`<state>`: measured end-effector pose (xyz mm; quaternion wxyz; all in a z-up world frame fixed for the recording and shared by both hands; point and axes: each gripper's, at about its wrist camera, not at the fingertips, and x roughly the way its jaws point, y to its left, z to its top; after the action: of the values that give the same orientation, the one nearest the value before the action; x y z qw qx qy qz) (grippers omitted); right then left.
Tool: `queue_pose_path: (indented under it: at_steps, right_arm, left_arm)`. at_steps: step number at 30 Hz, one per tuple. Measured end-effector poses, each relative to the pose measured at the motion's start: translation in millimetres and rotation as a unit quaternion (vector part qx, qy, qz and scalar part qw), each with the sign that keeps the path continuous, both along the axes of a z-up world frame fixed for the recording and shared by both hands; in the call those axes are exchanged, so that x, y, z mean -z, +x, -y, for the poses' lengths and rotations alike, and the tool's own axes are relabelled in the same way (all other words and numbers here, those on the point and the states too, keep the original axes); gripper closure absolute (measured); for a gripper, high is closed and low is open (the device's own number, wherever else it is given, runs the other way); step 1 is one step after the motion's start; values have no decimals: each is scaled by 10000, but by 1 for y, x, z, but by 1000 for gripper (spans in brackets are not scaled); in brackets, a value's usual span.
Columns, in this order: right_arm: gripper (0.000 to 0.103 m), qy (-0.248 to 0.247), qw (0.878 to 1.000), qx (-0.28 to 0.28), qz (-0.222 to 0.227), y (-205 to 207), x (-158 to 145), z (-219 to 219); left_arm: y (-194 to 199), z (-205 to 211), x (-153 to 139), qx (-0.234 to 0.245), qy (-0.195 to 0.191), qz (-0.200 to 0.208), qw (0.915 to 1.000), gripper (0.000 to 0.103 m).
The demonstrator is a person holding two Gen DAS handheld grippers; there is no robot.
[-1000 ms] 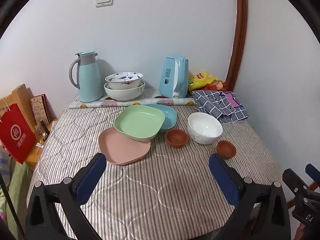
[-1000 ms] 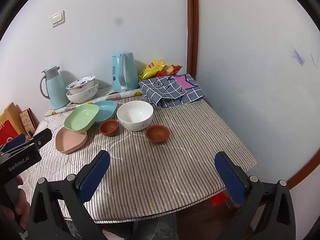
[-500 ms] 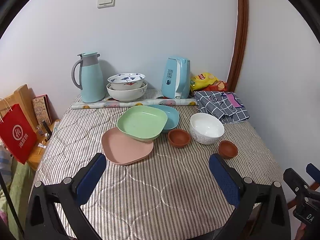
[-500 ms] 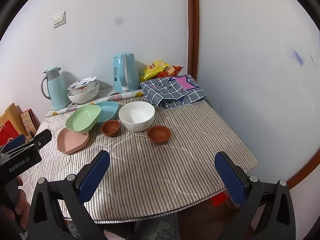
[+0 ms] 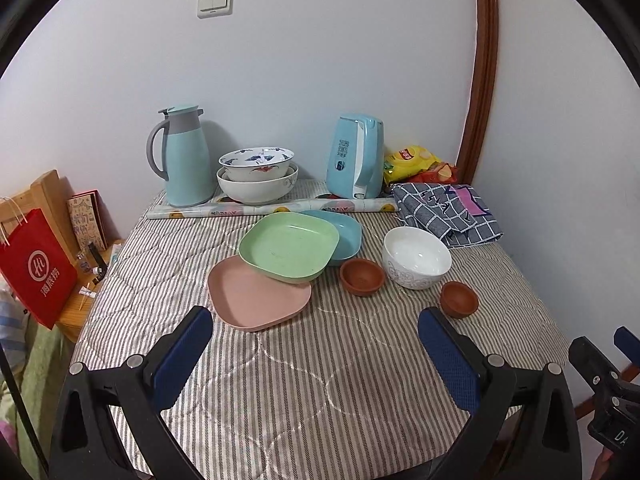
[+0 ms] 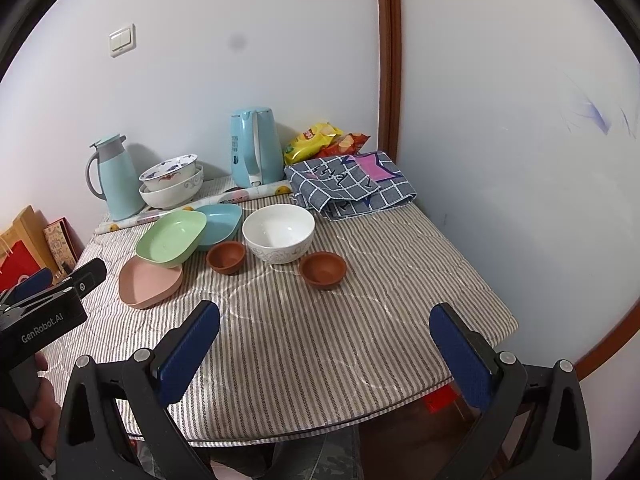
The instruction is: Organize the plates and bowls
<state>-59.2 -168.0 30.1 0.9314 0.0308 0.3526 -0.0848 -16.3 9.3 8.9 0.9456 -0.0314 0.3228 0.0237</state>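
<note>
On the table (image 5: pixel 280 380), three plates (image 5: pixel 280 256) overlap at the left, the middle one lying partly on the other two; to their right sit a small bowl (image 5: pixel 362 276), a large bowl (image 5: pixel 416 257) and a second small bowl (image 5: pixel 459 298). Behind them lies a roll (image 5: pixel 272 209), and behind that stand a jug (image 5: pixel 186 158), two nested bowls (image 5: pixel 257 178) and a kettle (image 5: pixel 356 158), with a folded cloth (image 5: pixel 444 214) at the far right
</note>
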Motion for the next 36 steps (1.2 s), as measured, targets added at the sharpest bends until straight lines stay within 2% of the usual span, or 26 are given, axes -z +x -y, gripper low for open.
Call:
queue_pose_path:
  at_steps: [36]
  right_arm:
    - [0,57,10000,-12,56,-4,0,0]
  left_arm:
    - [-3,2,-2,9,39,33,10000,0]
